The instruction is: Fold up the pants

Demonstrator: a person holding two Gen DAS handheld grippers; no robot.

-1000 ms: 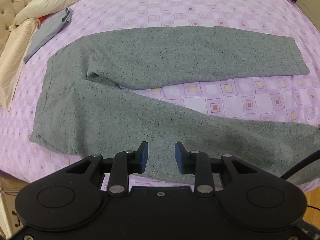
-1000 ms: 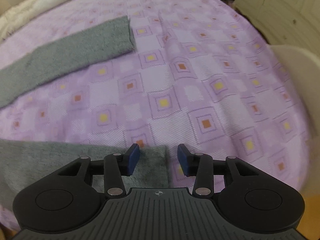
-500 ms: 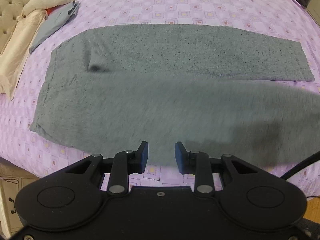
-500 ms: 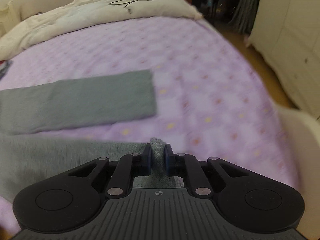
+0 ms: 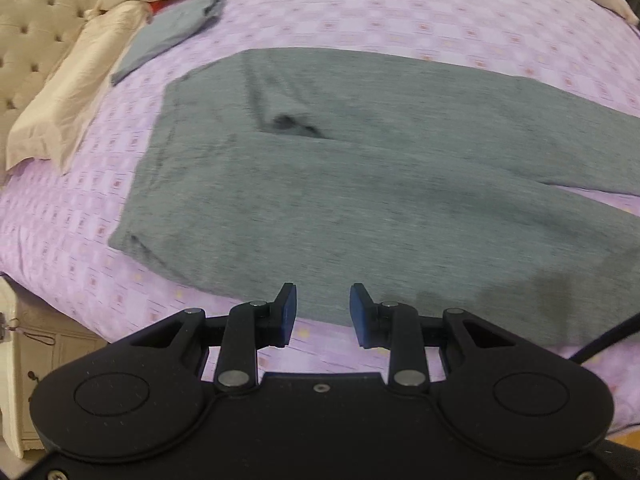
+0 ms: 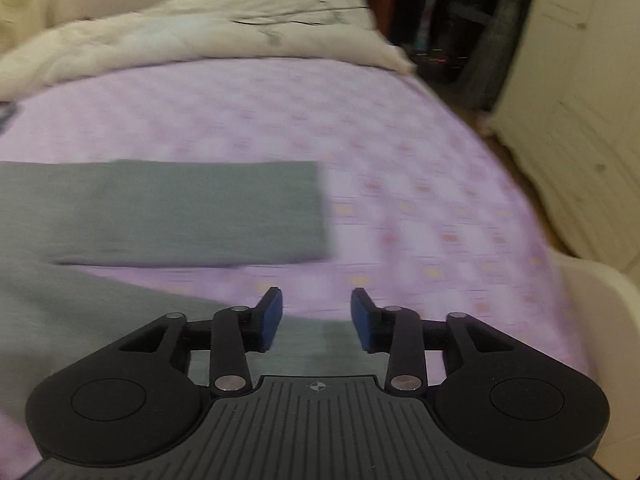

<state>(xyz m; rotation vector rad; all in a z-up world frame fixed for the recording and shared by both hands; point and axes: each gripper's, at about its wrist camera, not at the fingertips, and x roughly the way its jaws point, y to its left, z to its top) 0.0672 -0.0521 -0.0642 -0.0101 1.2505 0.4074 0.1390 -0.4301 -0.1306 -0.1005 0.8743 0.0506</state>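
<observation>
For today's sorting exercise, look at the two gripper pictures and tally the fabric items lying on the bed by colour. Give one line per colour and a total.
Grey: 1, the pants
Blue-grey: 1, the folded cloth
Cream: 2, the duvet and the pillowcase
Purple: 1, the bedsheet
Total: 5

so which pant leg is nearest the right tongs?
The near leg, whose cuff lies just under the right tongs; the far leg lies beyond a purple strip.
</observation>
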